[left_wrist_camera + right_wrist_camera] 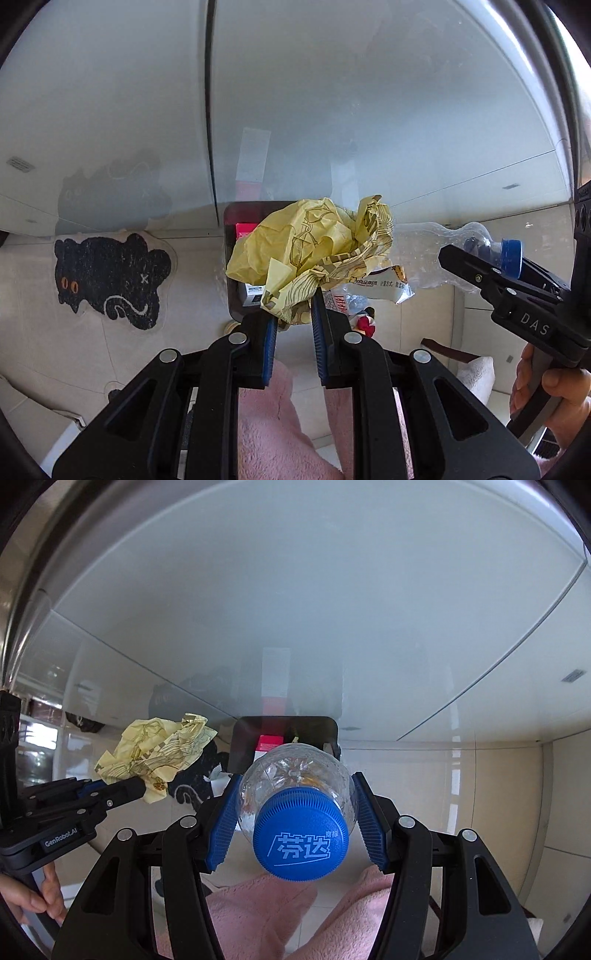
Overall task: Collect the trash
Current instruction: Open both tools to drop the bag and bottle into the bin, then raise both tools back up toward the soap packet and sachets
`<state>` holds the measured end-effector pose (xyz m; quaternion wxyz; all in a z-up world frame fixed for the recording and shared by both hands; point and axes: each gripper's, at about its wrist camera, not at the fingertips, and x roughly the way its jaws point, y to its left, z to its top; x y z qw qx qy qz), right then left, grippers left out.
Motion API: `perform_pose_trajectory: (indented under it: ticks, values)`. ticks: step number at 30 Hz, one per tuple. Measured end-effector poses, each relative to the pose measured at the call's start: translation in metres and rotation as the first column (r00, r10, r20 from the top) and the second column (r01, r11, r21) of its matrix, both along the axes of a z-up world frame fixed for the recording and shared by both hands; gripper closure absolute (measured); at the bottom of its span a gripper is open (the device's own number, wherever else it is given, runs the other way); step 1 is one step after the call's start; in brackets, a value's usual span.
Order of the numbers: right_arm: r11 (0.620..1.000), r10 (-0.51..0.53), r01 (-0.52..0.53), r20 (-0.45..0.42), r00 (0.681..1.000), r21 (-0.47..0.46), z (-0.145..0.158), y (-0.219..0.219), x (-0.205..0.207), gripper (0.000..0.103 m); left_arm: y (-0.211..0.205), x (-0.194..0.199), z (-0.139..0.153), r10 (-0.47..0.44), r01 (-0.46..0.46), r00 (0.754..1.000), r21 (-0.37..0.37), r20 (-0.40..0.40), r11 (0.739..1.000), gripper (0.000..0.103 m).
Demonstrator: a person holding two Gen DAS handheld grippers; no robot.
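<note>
Clearly, both tongs are loaded. The left tongs [293, 314] pinch a crumpled yellow paper wrapper [314, 251] printed with brown line drawings; its lower edge sits between the 2 blue-padded fingers, and the wad is held up in the air over a dark bin [234, 295] on the floor. Inside the bin lie a pink-red carton [243, 230], a white packet [380, 286] with small Chinese print that is too fine to read fully, and other bits of packaging. The right tongs [295, 805] clamp a clear plastic bottle [295, 771] by its shoulder, the bottle pointing away toward the same bin [251, 738], with its blue ribbed cap [301, 836] facing the camera; the cap carries white Chinese characters reading 芬达 with a small 商标 above. From the left wrist view, the right tongs' black body shows the letters "DAS" [533, 323], and from the right wrist view the left tongs' body reads "GenRobot.AI" [61, 837]. A black cat-shaped mat [110, 277] with orange eyes lies on the pale tiled floor [37, 332] left of the bin. Pink fleece trousers [273, 417] show below both tongs.
</note>
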<state>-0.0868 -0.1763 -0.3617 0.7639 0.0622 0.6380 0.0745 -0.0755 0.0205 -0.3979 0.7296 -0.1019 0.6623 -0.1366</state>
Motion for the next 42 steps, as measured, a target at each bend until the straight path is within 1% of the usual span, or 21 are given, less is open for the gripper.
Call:
perform_pose_trajectory:
  ticks: [5, 8, 11, 14, 15, 16, 18, 22, 27, 30, 31, 32, 33, 34, 39, 42]
  values:
    - [1.000, -0.029, 0.029, -0.025, 0.999, -0.011, -0.030, 0.005, 0.005, 0.043, -0.005, 0.013, -0.035, 0.016, -0.017, 0.998, -0.016, -0.055, 1.000, 0.087]
    - [0.999, -0.029, 0.028, -0.045, 0.999, -0.023, -0.046, 0.011, 0.004, 0.043, -0.010, 0.019, -0.050, -0.008, 0.006, 0.997, -0.028, -0.072, 1.000, 0.085]
    - [0.999, -0.028, 0.026, -0.067, 0.997, -0.032, -0.059, 0.013, 0.004, 0.043, -0.016, 0.023, -0.059, -0.033, 0.029, 0.996, -0.046, -0.082, 0.999, 0.080]
    - [0.999, -0.028, 0.025, -0.080, 0.996, -0.045, -0.070, 0.015, 0.006, 0.043, -0.024, 0.027, -0.062, -0.055, 0.050, 0.994, -0.059, -0.091, 0.997, 0.070]
    - [0.999, -0.034, 0.031, -0.086, 0.996, -0.044, -0.072, 0.015, 0.006, 0.043, -0.026, 0.028, -0.063, -0.063, 0.057, 0.994, -0.061, -0.090, 0.996, 0.068]
    - [0.998, -0.042, 0.039, -0.091, 0.995, -0.040, -0.075, 0.014, 0.007, 0.043, -0.027, 0.029, -0.064, -0.068, 0.063, 0.993, -0.063, -0.091, 0.996, 0.066]
    - [0.998, -0.055, 0.052, -0.106, 0.993, -0.026, -0.080, 0.014, 0.008, 0.043, -0.029, 0.028, -0.063, -0.072, 0.066, 0.993, -0.070, -0.091, 0.995, 0.056]
    - [0.998, -0.061, 0.059, -0.128, 0.990, -0.018, -0.088, 0.013, 0.012, 0.043, -0.022, 0.027, -0.057, -0.054, 0.050, 0.995, -0.049, -0.085, 0.998, 0.047]
    - [0.998, -0.068, 0.069, -0.137, 0.988, -0.002, -0.094, 0.023, 0.017, 0.043, 0.002, 0.018, -0.048, -0.006, 0.002, 0.996, -0.043, -0.092, 0.999, 0.045]
    - [0.999, -0.052, 0.053, -0.165, 0.985, 0.000, -0.099, 0.030, 0.019, 0.040, 0.012, 0.013, -0.044, 0.017, -0.022, 0.994, -0.042, -0.105, 0.999, 0.045]
    - [0.999, -0.047, 0.047, -0.162, 0.986, -0.003, -0.101, 0.032, 0.019, 0.035, 0.016, 0.012, -0.043, 0.023, -0.027, 0.994, -0.042, -0.107, 0.999, 0.045]
    - [0.999, -0.044, 0.043, -0.156, 0.987, -0.012, -0.099, 0.033, 0.019, 0.033, 0.019, 0.011, -0.043, 0.025, -0.030, 0.994, -0.042, -0.108, 0.999, 0.045]
    - [0.999, -0.044, 0.041, -0.150, 0.988, -0.019, -0.097, 0.033, 0.018, 0.025, 0.021, 0.009, -0.043, 0.027, -0.031, 0.994, -0.042, -0.109, 0.999, 0.045]
    - [0.999, -0.044, 0.041, -0.150, 0.988, -0.019, -0.097, 0.033, 0.018, 0.020, 0.023, 0.008, -0.043, 0.028, -0.033, 0.993, -0.044, -0.111, 0.998, 0.045]
    - [0.999, -0.046, 0.042, -0.166, 0.985, -0.029, -0.090, 0.028, 0.012, 0.020, 0.030, 0.005, -0.035, 0.041, -0.047, 0.993, -0.051, -0.110, 0.998, 0.045]
    - [0.999, -0.048, 0.044, -0.157, 0.986, -0.027, -0.076, 0.021, 0.004, 0.019, 0.033, 0.003, -0.024, 0.046, -0.052, 0.995, -0.059, -0.092, 0.997, 0.042]
